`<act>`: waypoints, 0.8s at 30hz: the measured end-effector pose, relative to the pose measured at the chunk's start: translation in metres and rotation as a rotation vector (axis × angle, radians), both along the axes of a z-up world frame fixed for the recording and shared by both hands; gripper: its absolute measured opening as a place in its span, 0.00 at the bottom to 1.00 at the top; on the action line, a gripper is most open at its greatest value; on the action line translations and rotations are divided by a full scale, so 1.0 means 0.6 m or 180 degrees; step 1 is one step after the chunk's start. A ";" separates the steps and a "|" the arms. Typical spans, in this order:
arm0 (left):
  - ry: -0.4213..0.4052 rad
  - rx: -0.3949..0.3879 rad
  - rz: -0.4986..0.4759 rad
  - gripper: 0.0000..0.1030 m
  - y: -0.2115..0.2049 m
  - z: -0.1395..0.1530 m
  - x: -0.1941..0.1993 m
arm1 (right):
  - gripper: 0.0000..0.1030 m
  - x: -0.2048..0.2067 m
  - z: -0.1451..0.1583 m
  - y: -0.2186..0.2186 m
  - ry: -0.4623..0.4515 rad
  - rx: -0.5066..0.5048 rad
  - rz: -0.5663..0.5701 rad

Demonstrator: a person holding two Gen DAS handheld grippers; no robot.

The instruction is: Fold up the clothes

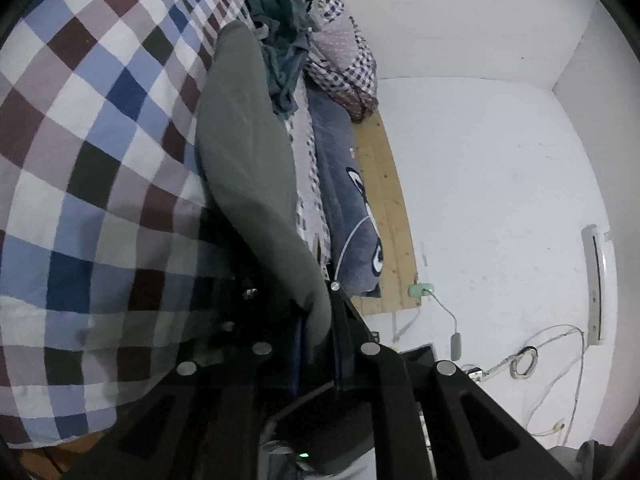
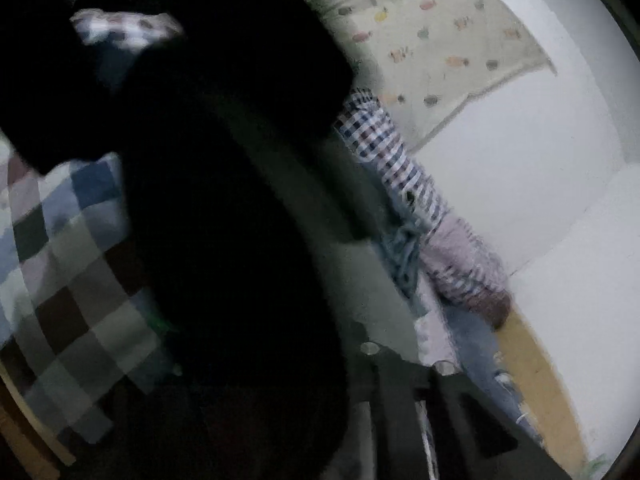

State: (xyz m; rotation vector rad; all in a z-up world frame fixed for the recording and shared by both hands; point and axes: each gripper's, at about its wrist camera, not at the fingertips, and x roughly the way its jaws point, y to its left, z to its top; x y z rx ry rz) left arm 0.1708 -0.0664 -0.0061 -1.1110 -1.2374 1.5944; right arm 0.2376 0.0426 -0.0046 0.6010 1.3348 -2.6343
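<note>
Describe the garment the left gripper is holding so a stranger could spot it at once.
Find the big checked bedspread of blue, maroon and white squares. Along its edge, beside the blue-grey blanket, a long plain grey-green garment runs down into the left gripper, which is shut on its end. Unlike the crumpled teal clothes beyond, it is smooth and unpatterned.

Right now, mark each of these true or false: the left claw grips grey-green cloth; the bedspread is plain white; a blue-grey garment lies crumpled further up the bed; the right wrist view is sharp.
1. The left claw grips the grey-green cloth. True.
2. The bedspread is plain white. False: it is checked in blue, maroon, white and dark squares.
3. A blue-grey garment lies crumpled further up the bed. True.
4. The right wrist view is sharp. False: it is blurred and mostly dark.
</note>
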 end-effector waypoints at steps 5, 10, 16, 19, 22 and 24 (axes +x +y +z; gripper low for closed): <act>-0.0044 -0.0048 0.0174 0.69 -0.011 -0.001 -0.019 | 0.09 -0.002 0.029 0.020 -0.0082 -0.0285 0.0015; -0.0136 -0.0157 0.0382 0.80 -0.028 -0.002 -0.061 | 0.09 -0.004 0.055 0.038 -0.0138 -0.0570 0.0003; -0.0027 -0.0407 0.0345 0.80 -0.019 0.011 -0.154 | 0.09 -0.014 0.088 0.066 -0.0192 -0.0905 -0.0002; 0.0036 -0.0588 0.0267 0.80 -0.005 0.020 -0.217 | 0.09 -0.012 0.103 0.071 -0.0219 -0.1032 0.0003; 0.0049 -0.0756 0.0142 0.80 0.017 0.025 -0.274 | 0.09 -0.013 0.108 0.078 -0.0257 -0.1132 0.0013; 0.0036 -0.0812 0.0072 0.80 0.027 0.022 -0.305 | 0.09 -0.015 0.110 0.082 -0.0275 -0.1189 0.0017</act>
